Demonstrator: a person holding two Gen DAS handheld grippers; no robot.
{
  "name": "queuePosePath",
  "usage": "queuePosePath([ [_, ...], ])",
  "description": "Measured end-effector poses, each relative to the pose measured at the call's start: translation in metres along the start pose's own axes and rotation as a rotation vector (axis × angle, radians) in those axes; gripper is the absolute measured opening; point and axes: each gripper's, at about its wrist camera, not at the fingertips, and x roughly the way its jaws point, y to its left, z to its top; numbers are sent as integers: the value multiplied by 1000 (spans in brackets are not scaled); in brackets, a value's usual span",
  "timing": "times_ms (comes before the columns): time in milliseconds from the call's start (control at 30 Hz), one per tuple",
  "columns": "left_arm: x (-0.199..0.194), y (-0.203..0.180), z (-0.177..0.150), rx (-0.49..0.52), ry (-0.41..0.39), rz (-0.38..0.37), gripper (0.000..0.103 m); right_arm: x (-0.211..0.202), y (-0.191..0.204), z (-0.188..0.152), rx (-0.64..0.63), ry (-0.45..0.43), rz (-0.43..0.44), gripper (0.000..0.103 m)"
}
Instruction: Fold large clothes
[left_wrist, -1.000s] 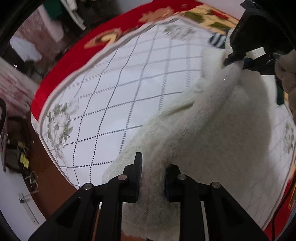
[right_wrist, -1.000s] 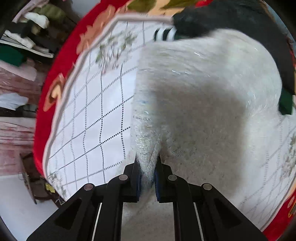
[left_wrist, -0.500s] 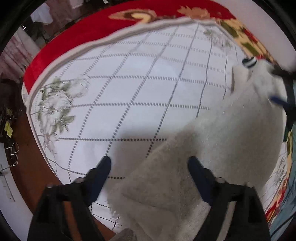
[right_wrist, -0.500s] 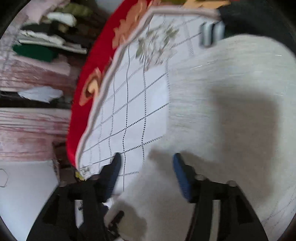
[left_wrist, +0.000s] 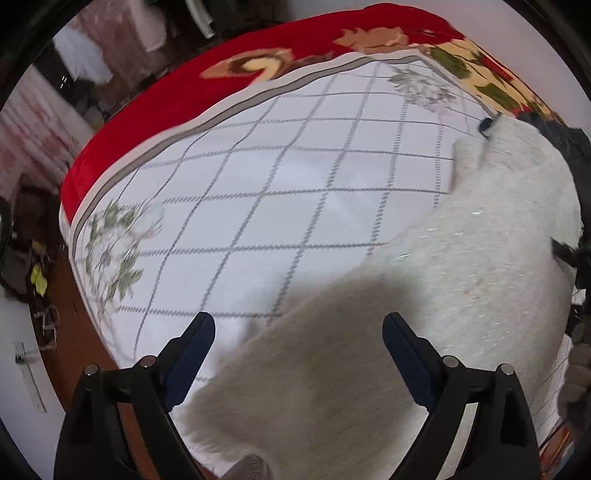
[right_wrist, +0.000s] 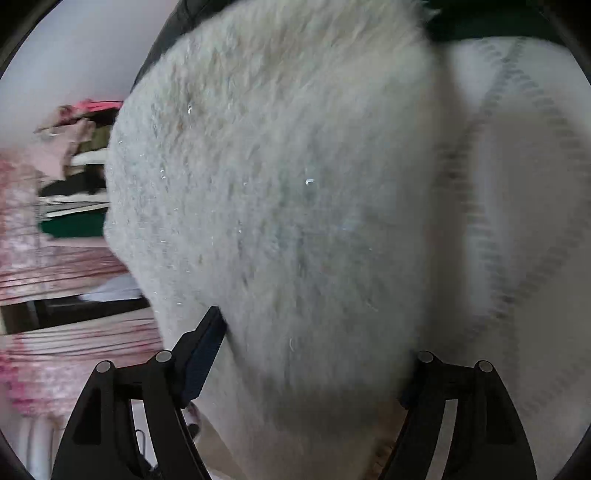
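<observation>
A fluffy white garment (left_wrist: 461, 280) lies spread on a white checked tablecloth (left_wrist: 280, 177), reaching from the near edge to the far right. My left gripper (left_wrist: 299, 343) is open and empty, its jaws wide apart above the garment's near end. In the right wrist view the same garment (right_wrist: 280, 192) fills the frame, very close and blurred. My right gripper (right_wrist: 314, 354) is open, with the fabric between and in front of its fingers (right_wrist: 205, 354); the right finger's tip is hidden behind the fabric.
A red flowered blanket (left_wrist: 192, 85) lies under the tablecloth and hangs over the far edge. A dark garment (left_wrist: 569, 136) sits at the far right. Shelves with folded clothes (right_wrist: 74, 184) show at the left of the right wrist view.
Both grippers opened and let go of the white garment, which dropped flat on the tablecloth. The right gripper then swung close over the fabric.
</observation>
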Motion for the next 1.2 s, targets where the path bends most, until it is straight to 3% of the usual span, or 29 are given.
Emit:
queuePosePath([
  [33,-1,-5,2,13,-6,4,93,1,5,-2,-24,-17,-8,47],
  [100,-8,-21,5,59,-30,9,93,-8,8,-11,-1,-57,17,37],
  [167,-15,-33,4,93,-40,9,93,-34,7,-31,57,-128,16,35],
  [267,-29,-52,-4,149,-29,-14,93,-91,-10,-85,181,-230,-41,35],
  [367,-39,-72,-23,209,5,-43,93,-145,-40,-150,296,-274,-175,38],
  [400,-39,-80,-31,231,22,-53,93,-161,-57,-176,335,-270,-238,44],
  [500,-34,-105,-56,295,72,-62,93,-171,-97,-208,391,-197,-314,66],
  [567,-33,-118,-66,312,98,-72,93,-179,-117,-213,399,-120,-295,68],
  [667,-40,-136,-74,336,91,-89,93,-206,-109,-217,368,-77,-334,69],
  [800,-50,-164,-70,384,55,-114,95,-255,-53,-207,164,-124,-470,69],
  [933,-53,-185,-59,404,9,-117,96,-269,-13,-147,-59,-155,-525,69],
  [1067,-44,-195,-50,413,-8,-93,96,-210,15,-62,-283,-53,-607,76],
  [1100,-40,-196,-49,416,-5,-87,96,-180,11,-42,-316,63,-590,72],
  [1133,-38,-197,-48,417,-4,-86,96,-162,7,-36,-326,130,-570,29],
  [1167,-35,-198,-48,422,-2,-83,96,-150,8,-32,-339,173,-556,4],
  [1200,-32,-198,-49,430,-1,-85,96,-141,18,-31,-389,195,-587,4],
])
